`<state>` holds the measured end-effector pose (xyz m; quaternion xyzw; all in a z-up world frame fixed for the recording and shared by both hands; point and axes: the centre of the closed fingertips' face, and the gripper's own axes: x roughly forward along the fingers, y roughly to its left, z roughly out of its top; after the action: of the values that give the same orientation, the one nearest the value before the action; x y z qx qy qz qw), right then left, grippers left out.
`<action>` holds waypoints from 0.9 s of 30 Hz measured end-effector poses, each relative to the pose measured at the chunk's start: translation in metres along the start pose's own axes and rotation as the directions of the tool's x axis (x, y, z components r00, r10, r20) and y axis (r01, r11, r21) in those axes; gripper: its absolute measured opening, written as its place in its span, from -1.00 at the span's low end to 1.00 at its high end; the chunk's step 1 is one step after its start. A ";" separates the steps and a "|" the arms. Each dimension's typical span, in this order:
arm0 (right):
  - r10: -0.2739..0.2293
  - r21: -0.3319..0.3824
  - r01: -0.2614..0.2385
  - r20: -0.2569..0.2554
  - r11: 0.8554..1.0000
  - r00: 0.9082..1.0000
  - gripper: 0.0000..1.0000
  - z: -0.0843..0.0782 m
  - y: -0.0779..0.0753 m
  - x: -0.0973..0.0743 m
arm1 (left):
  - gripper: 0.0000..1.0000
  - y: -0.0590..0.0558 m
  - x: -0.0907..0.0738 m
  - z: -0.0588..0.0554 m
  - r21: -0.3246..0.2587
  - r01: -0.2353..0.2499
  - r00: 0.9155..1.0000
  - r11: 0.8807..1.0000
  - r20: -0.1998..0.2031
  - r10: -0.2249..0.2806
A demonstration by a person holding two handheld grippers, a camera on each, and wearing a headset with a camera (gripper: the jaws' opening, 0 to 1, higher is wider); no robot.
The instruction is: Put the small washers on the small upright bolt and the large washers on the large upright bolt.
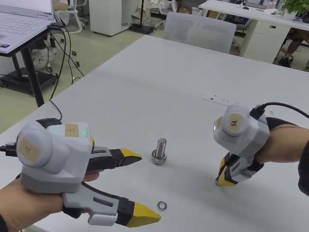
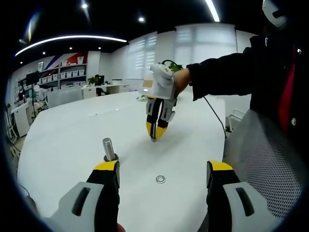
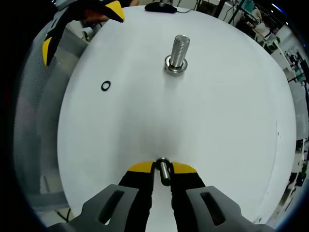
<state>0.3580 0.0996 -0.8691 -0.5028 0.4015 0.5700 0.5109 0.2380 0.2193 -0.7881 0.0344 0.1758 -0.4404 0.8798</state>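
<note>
Starting nearest the camera, the left gripper occupies the lower left of the head view. It has a grey moulded housing and black jaws with yellow tips, and the jaws are spread wide with nothing between them. Two tan stickers on the housing carry faint marks that cannot be read, and a green indicator is lit. A small washer, a thin flat metal ring, lies flat on the table just beside the lower yellow tip. Above it, near frame centre, the large bolt stands upright with its threaded shank up. A wider ring sits at its base; whether this is a washer or a flange cannot be determined. At right, the right gripper points down with its tips at the surface. Its round tan sticker bears handwritten characters resembling "56". In the right gripper view, the jaws are clamped on a short metal shank, apparently the small bolt. The tabletop is white, smooth and matte, with wide bare surface beyond the bolt. Its left edge runs diagonally toward frame top. A laptop sits at upper left and a grey chair at top centre.
</note>
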 end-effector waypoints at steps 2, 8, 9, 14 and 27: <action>-0.002 -0.004 0.002 0.000 1.000 1.000 -0.72 0.000 0.000 0.000 | 0.46 0.000 0.000 0.000 0.002 0.001 1.000 1.000 -0.002 -0.001; -0.004 -0.003 0.004 -0.005 1.000 1.000 -0.61 0.000 0.000 0.001 | 0.46 0.000 0.000 0.000 0.004 0.000 1.000 1.000 -0.002 0.000; -0.002 -0.001 0.002 -0.006 1.000 1.000 -0.59 -0.001 0.000 0.001 | 0.46 0.000 0.000 0.000 0.005 0.000 1.000 1.000 -0.003 0.000; -0.004 0.016 0.004 -0.003 1.000 1.000 -0.40 -0.002 0.000 0.001 | 0.46 -0.001 0.000 0.000 0.006 0.001 1.000 1.000 -0.003 -0.001; -0.011 0.057 0.011 0.008 0.998 1.000 -0.03 -0.009 0.001 0.000 | 0.46 -0.002 0.000 0.000 0.008 0.004 1.000 1.000 -0.005 -0.004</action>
<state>0.3580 0.0908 -0.8707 -0.4877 0.4127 0.5576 0.5299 0.2366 0.2178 -0.7877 0.0387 0.1765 -0.4429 0.8782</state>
